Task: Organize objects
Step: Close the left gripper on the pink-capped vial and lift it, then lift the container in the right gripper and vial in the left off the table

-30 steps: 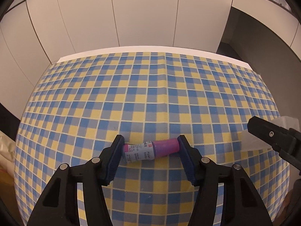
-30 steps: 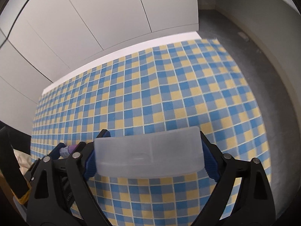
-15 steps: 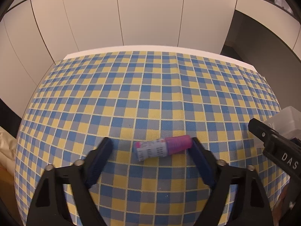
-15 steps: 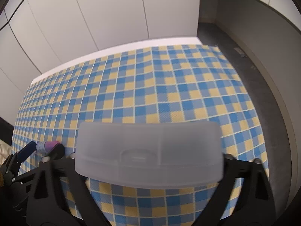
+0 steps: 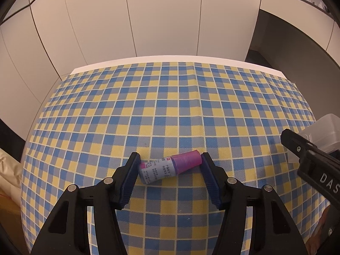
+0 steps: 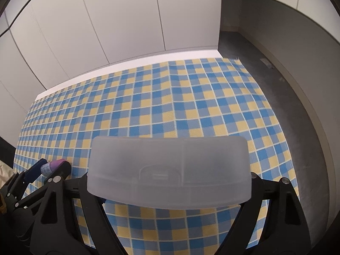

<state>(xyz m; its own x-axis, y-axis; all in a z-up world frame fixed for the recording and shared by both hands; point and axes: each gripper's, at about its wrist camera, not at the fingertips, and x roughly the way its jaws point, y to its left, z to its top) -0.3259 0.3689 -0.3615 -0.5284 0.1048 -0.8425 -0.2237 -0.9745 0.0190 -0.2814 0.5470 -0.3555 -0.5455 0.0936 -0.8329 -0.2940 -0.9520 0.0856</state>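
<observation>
White cabinet panels (image 5: 165, 17) behind, and a blue-and-yellow checked tablecloth (image 5: 170, 110) over the whole table. My left gripper (image 5: 170, 169) has just been closing, and now both pads clamp a little bottle (image 5: 170, 167) end to end: pink cap pointing right, printed label left, lying at the near middle. On the right, my right gripper (image 6: 170, 176) holds a frosted plastic box (image 6: 170, 170) across its width, blocking the near cloth.

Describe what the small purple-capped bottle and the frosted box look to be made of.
Small purple-capped bottle: likely plastic, with a smooth, slightly glossy cap and a printed paper-like label. Frosted box: translucent matte plastic, since dark shapes show blurred through its wall.
</observation>
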